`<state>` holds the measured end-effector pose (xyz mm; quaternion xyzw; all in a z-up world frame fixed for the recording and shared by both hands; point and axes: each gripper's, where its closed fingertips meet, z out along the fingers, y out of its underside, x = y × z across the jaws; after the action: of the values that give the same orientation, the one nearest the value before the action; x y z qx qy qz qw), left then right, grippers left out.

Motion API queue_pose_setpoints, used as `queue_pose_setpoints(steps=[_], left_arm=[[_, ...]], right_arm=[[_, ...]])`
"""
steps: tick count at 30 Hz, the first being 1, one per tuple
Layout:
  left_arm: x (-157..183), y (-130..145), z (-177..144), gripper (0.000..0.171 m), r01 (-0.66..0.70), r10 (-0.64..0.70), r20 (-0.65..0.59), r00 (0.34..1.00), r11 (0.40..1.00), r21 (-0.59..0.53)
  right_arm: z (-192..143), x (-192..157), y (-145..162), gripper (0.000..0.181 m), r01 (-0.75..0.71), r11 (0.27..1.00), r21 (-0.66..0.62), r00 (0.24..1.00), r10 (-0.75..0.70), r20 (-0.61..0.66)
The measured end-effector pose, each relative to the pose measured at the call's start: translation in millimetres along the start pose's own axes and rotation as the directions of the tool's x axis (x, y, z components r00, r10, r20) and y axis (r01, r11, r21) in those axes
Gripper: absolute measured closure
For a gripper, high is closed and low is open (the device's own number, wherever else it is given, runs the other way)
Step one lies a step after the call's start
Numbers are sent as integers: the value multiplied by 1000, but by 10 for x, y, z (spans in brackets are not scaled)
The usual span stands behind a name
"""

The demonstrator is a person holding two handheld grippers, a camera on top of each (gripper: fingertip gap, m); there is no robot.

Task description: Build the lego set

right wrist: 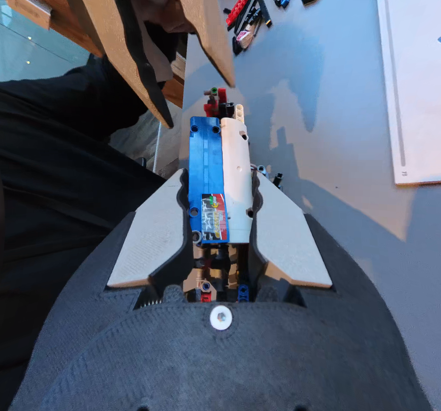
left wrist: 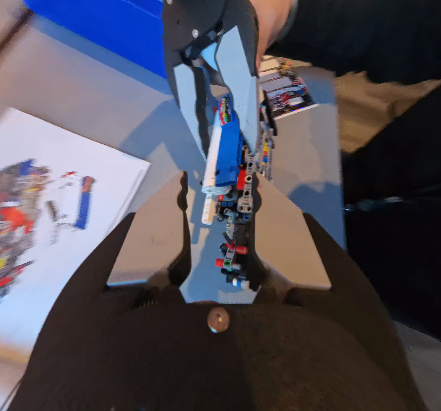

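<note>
Blue and white panels top a long lego model [right wrist: 220, 180] at frame centre, above the grey table [right wrist: 334, 113]. The right hand-held gripper [right wrist: 218, 199] clamps its panelled end; the left hand-held gripper [left wrist: 220, 184] is apart, one finger against its frame. Light, rigid, likely to pop apart; grip the beams.
</note>
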<state>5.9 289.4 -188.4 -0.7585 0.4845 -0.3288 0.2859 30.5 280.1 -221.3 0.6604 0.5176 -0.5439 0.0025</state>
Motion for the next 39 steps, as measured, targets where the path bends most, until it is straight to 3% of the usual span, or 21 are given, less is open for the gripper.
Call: queue_pose_setpoints(steps=[3,8,10,12,23,27,30,31,32,35,39], left_arm=[[15,63,85,120,97,-107,-179,978,993,-64],[4,88,189,105,91,-118,-240,964,988,-121],[53,38,199,115,116,-145,-301,942,987,-112],[11,54,237,128,135,-166,-304,938,983,-121],[13,23,212,131,169,-176,-303,937,984,-51],[37,32,180,135,133,-139,-237,961,990,-42],[46,12,106,167,128,-124,-206,971,992,8],[31,22,112,167,128,-122,-189,974,992,18],[34,28,139,168,127,-120,-184,976,992,26],[48,28,209,167,117,-110,-169,979,993,33],[11,9,142,167,45,-42,-112,993,999,23]], right_arm=[[-35,14,-30,130,-5,1000,12,1000,5,10],[-75,-20,-102,130,9,999,36,999,-10,40],[-73,-15,-124,130,20,999,38,999,-21,45],[-68,-31,-153,131,17,999,42,998,-19,64],[-111,-66,-193,131,-1,997,82,994,-9,112],[-126,-99,-191,133,13,995,101,994,-23,107],[-218,-158,-210,158,23,988,153,989,-45,144],[-235,-138,-228,179,35,983,179,990,-59,131],[-218,-66,-238,181,48,980,193,994,-67,91],[-174,88,-207,181,74,982,172,997,-74,-5],[-436,-70,-306,167,91,965,245,994,-102,32]])
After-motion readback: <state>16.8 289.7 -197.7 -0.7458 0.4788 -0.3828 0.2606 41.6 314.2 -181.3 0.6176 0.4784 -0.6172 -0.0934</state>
